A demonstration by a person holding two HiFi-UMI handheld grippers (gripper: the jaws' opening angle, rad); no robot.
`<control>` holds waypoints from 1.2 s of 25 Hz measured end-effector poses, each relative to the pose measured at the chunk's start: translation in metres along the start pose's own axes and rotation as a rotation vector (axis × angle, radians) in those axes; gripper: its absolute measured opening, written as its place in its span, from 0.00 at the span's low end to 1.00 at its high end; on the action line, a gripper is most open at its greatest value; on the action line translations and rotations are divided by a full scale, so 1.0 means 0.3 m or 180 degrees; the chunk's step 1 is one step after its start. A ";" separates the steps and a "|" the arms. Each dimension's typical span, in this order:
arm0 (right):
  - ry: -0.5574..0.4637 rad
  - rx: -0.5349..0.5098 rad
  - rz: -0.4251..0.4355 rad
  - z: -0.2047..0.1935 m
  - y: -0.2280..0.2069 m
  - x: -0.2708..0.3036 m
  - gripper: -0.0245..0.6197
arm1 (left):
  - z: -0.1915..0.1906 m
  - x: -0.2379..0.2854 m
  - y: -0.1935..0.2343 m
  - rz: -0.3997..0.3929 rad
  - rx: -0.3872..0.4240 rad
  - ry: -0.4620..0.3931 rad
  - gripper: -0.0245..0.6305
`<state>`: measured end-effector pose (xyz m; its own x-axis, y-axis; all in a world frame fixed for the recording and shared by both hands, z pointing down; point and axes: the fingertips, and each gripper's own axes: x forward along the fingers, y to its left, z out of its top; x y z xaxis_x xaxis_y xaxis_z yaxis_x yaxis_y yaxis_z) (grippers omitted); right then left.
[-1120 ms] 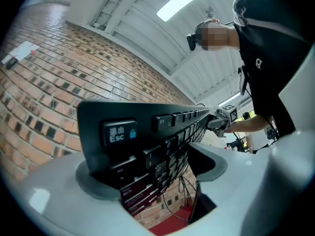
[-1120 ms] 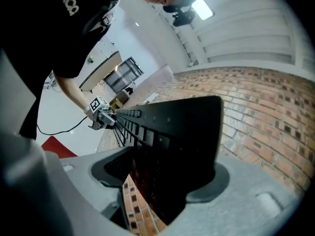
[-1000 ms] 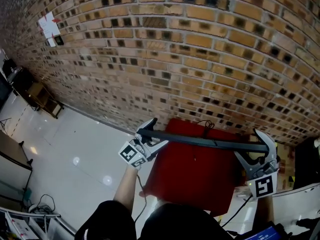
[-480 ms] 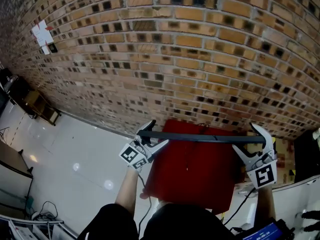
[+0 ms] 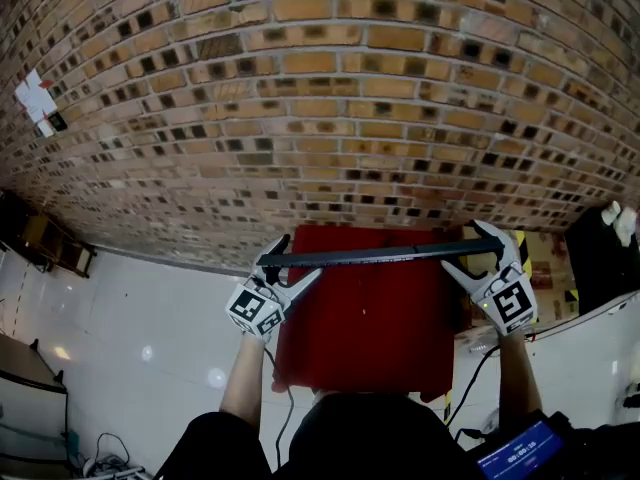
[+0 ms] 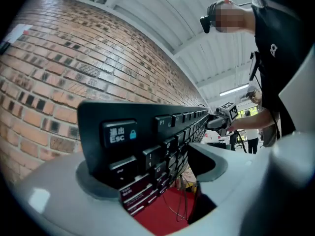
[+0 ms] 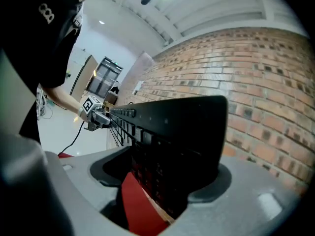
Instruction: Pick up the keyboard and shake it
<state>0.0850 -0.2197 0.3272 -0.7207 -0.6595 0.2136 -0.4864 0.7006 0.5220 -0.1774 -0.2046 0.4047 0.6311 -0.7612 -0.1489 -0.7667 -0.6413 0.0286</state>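
A long black keyboard point(image 5: 370, 256) hangs edge-on above the red table point(image 5: 370, 338), gripped at both ends. My left gripper point(image 5: 287, 261) is shut on its left end, where the Esc key point(image 6: 118, 133) shows close up in the left gripper view. At the other end my right gripper point(image 5: 468, 248) is shut on the keyboard point(image 7: 172, 132), whose edge sits in the notches of both jaws. The keys face me and the back faces the wall. Each gripper view shows the other gripper far along the keyboard: the right gripper point(image 6: 221, 119) and the left gripper point(image 7: 96, 114).
A brick wall point(image 5: 330, 98) stands close behind the table. White floor point(image 5: 130, 318) lies to the left, with cables point(image 5: 100, 448) at the lower left. A black object point(image 5: 600, 258) and a white surface point(image 5: 590, 338) are at the right.
The keyboard has tipped: its right end, lower in the picture before, now sits slightly higher than the left end. Both grippers moved with it and kept their grip.
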 end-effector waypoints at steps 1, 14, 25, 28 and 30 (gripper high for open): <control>-0.0041 0.0038 -0.0021 -0.015 0.005 -0.018 0.56 | -0.007 0.008 -0.020 -0.0030 0.0028 0.0039 0.69; -0.0524 0.1282 -0.0664 -0.396 -0.050 -0.340 0.57 | 0.131 0.303 -0.333 -0.0606 0.1082 0.0452 0.68; -0.1074 0.1128 -0.1288 -0.351 -0.202 -0.629 0.62 | 0.352 0.451 -0.616 -0.0921 0.2298 -0.0002 0.68; -0.1215 0.0910 -0.1459 -0.241 -0.229 -0.687 0.62 | 0.428 0.438 -0.646 -0.0916 0.2359 -0.0274 0.68; -0.1233 0.0714 -0.1538 -0.189 -0.246 -0.719 0.62 | 0.475 0.430 -0.656 -0.0895 0.2353 -0.0461 0.68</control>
<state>0.3042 -0.1445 0.2894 -0.5007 -0.7976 -0.3363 -0.8607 0.4177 0.2909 0.0381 -0.1630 0.2391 0.8295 -0.5282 -0.1813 -0.4926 -0.5389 -0.6833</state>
